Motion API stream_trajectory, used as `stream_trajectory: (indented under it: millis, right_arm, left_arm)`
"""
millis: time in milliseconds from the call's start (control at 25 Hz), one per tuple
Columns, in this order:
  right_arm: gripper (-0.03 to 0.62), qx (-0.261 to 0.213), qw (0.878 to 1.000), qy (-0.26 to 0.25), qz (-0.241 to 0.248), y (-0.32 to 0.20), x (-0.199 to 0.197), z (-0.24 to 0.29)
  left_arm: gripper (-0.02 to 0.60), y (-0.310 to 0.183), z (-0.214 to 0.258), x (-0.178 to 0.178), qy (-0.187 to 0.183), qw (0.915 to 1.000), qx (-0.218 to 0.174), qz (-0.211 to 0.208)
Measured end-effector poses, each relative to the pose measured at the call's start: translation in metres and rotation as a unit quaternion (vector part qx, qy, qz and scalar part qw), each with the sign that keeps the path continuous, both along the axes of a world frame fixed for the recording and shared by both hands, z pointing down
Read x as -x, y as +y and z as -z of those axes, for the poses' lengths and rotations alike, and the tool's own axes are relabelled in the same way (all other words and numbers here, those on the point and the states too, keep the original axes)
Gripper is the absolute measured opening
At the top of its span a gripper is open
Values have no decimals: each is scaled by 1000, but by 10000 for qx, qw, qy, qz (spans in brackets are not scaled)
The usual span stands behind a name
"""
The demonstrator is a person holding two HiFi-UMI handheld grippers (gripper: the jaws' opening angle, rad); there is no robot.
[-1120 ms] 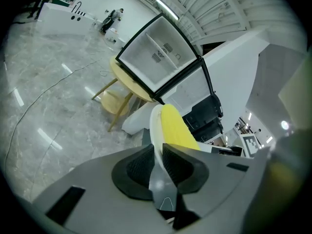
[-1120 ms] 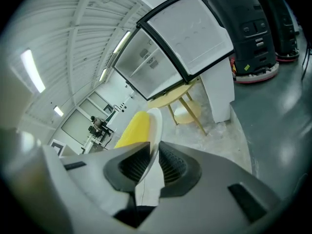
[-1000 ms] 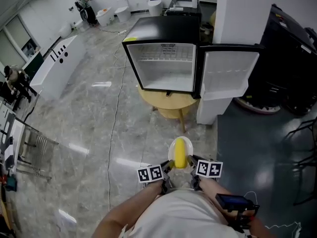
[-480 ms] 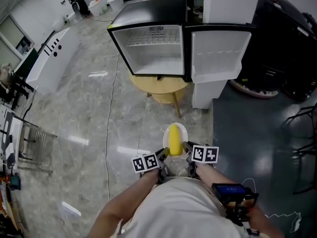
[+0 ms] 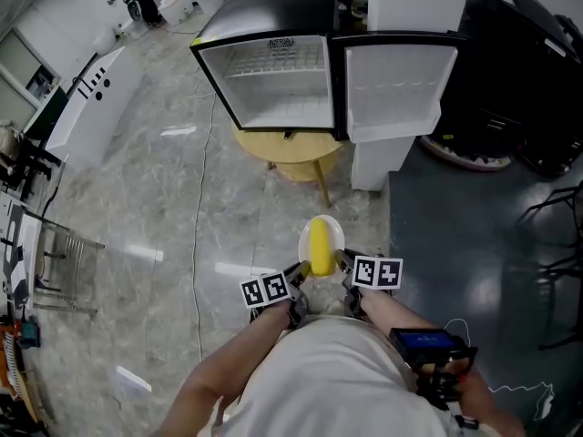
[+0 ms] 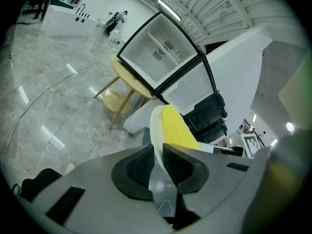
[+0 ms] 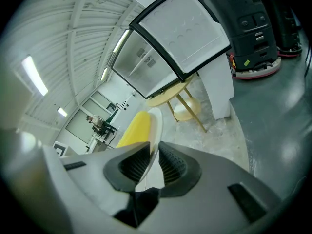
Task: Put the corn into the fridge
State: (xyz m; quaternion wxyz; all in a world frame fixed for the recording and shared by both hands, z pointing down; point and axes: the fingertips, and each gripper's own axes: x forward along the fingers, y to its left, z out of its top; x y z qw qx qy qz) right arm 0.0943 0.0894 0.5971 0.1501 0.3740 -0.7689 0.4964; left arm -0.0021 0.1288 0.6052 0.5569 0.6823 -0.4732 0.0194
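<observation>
A yellow corn cob (image 5: 320, 245) lies on a small white plate (image 5: 333, 232) held in front of me above the floor. My left gripper (image 5: 298, 277) is shut on the plate's left rim and my right gripper (image 5: 343, 266) is shut on its right rim. In the left gripper view the plate (image 6: 155, 130) runs edge-on between the jaws with the corn (image 6: 176, 129) beside it. In the right gripper view the plate (image 7: 155, 126) and corn (image 7: 134, 128) show the same way. The small fridge (image 5: 271, 71) stands ahead on a round wooden table (image 5: 290, 153), its door (image 5: 397, 78) swung open to the right, its inside empty.
A white block (image 5: 368, 164) stands under the open door. A dark machine (image 5: 524, 71) sits on grey flooring at the right. A cable (image 5: 202, 208) trails over the marble floor on the left. A white counter (image 5: 80, 107) and a wire rack (image 5: 56, 271) stand far left.
The fridge has come closer and sits lower and larger in the head view. Both grippers still carry the plate with the corn, now slightly further forward.
</observation>
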Motion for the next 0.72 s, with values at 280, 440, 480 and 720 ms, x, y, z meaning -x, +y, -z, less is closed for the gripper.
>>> stream_trajectory:
  millis: [280,440,480,720]
  right_arm:
    - [55,-107,9999,12,102,-8,9,6]
    - [55,-138,9998,9,135,-11,13,7]
    - [55,-145,9998,5,142,-12,14,7]
    - [55,-50,9999,10,120,-5,11,4]
  left_arm:
    - [60,-8,7,9,-51,9999,-112,3]
    - [60,-9,8,13,-12,9999,-154,51]
    - [60,-9,9,14,-10,9998,-167,57]
    - [60,-5,3,10,38,9999,-100,11]
